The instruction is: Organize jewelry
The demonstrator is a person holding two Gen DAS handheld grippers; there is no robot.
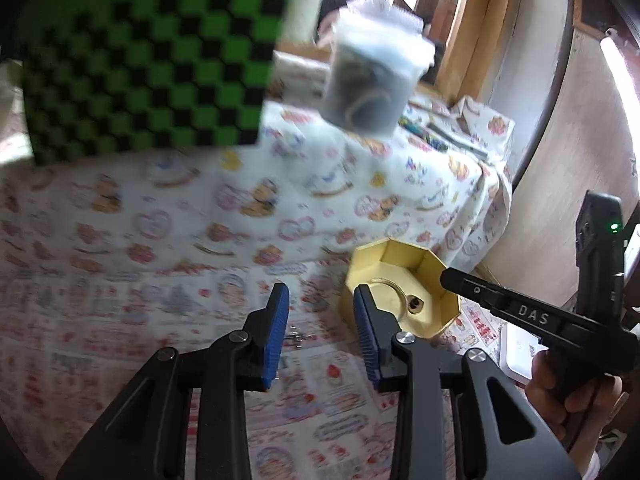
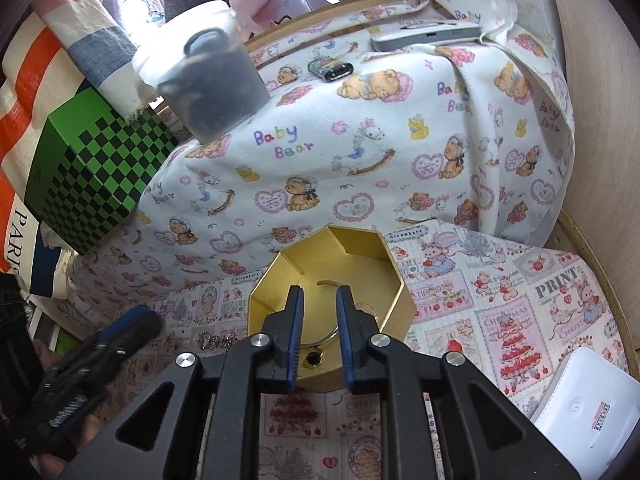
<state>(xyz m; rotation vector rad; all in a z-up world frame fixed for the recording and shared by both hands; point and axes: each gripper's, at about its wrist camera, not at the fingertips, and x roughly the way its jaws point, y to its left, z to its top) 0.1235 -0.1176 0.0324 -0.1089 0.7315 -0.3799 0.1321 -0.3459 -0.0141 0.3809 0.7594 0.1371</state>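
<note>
While the right gripper [image 2: 320,336] hangs over the open gold octagonal box [image 2: 372,248], its jaws stand a little apart with nothing pinched between the blue pads, so it looks released. Below it, on the box floor, lie a thin bangle [image 2: 362,307] and a small gold ring with a dark stone [image 2: 313,358], the ring nearest the camera. The left gripper [image 1: 322,334] sits to the left of the box, jaws parted wider and also empty; its view is smeared, so fine detail there cannot be told.

By my reading, the step in hand is the drop into the box: a piece has been set inside and both tools are free for the next one. Just left of the box, on the printed cloth [image 2: 520,320], lies a sparkly chain or bracelet [image 2: 216,340], near the left gripper's tip; it seems the next piece to fetch. That calls for lowering the left jaws over the chain, closing on a bunched part so it does not slip, then lifting it over the box rim.

Farther back stand a clear lidded tub of dark items [image 2: 216,80] and a green checkered box [image 2: 96,176], both well apart from the work
</note>
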